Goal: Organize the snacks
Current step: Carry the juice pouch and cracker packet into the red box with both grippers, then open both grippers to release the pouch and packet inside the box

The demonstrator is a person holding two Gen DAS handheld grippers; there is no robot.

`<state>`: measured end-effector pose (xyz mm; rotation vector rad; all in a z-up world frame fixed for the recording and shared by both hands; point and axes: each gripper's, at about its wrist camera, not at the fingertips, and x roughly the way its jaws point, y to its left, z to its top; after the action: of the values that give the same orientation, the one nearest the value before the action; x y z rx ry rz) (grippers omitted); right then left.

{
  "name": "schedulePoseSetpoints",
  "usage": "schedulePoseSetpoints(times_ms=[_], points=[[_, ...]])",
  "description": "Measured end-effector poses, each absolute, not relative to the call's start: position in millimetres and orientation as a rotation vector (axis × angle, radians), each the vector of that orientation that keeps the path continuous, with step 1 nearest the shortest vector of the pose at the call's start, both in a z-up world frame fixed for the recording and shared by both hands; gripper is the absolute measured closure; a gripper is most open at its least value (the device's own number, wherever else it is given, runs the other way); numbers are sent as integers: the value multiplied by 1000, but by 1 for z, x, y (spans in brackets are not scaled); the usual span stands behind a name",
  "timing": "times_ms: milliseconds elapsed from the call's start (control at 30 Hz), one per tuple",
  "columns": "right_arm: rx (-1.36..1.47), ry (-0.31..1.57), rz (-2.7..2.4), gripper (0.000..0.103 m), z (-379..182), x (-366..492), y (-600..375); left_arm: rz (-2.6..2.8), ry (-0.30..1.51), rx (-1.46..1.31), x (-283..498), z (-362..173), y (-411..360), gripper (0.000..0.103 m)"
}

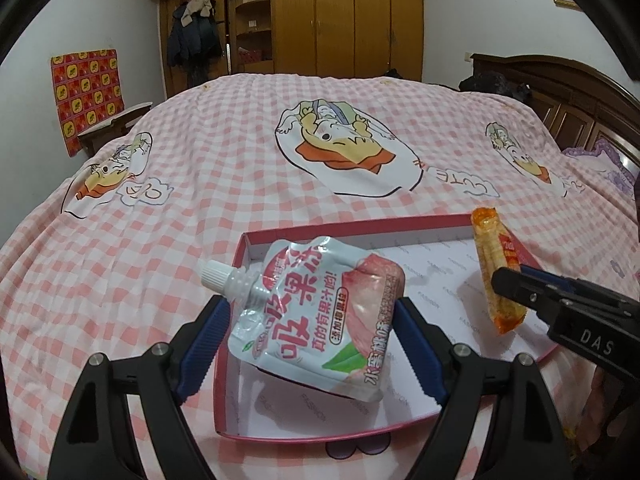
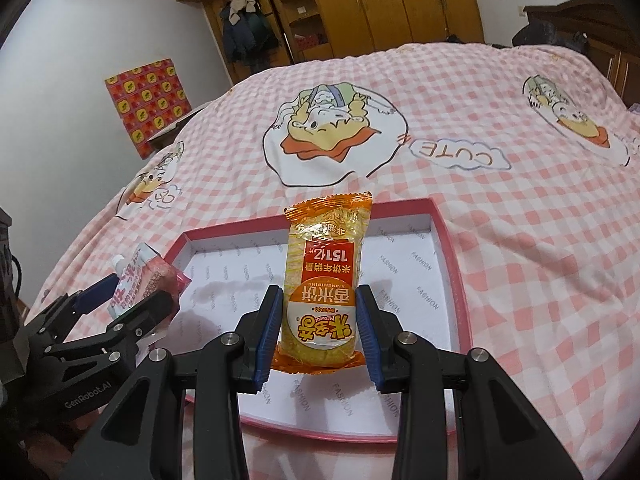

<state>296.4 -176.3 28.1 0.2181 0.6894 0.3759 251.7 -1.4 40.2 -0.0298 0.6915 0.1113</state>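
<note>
The left gripper was clamped on a peach jelly pouch, its blue pads pressing the pouch's two side edges while the white screw cap pointed toward ten o'clock in the left wrist view. The pouch hung over the near-left corner of a shallow pink-rimmed box that lay on the checked bedspread. It looked soft and squashy, likely fairly heavy for its size with liquid inside, and its glossy film seemed slippery; the stiff neck under the cap or the sealed side seams looked the surest places to hold it. To the right, the right gripper was closed on a rice cracker packet, its pads on the two long sides of the lower half, the packet pointing to twelve o'clock over the middle of the box. That packet was probably light, and the crackers inside brittle, so a gentle squeeze across the width seemed wiser than a hard pinch. The box floor was bare white paper, so nothing blocked either drop. The main hazard appeared to be the two grippers themselves, which were close together over the same box, and the low rim, which a sagging pouch might catch. The wardrobe and headboard stood well apart.
</note>
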Motion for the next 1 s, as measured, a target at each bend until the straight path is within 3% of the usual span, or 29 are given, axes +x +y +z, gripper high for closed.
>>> schedulePoseSetpoints(times_ms=[233,467,667,800,1000], points=[[181,785,339,65,14,306,-170,91,729,-26,256,34,-3,16],[178,792,342,65,13,306,-170,75,717,-11,254,35,-7,5],[159,788,358,51,16,305,-164,66,698,-8,250,38,-8,3],[143,759,351,28,21,300,-161,66,685,-13,248,40,-8,3],[189,731,374,22,25,297,-169,77,668,-11,246,44,-7,3]])
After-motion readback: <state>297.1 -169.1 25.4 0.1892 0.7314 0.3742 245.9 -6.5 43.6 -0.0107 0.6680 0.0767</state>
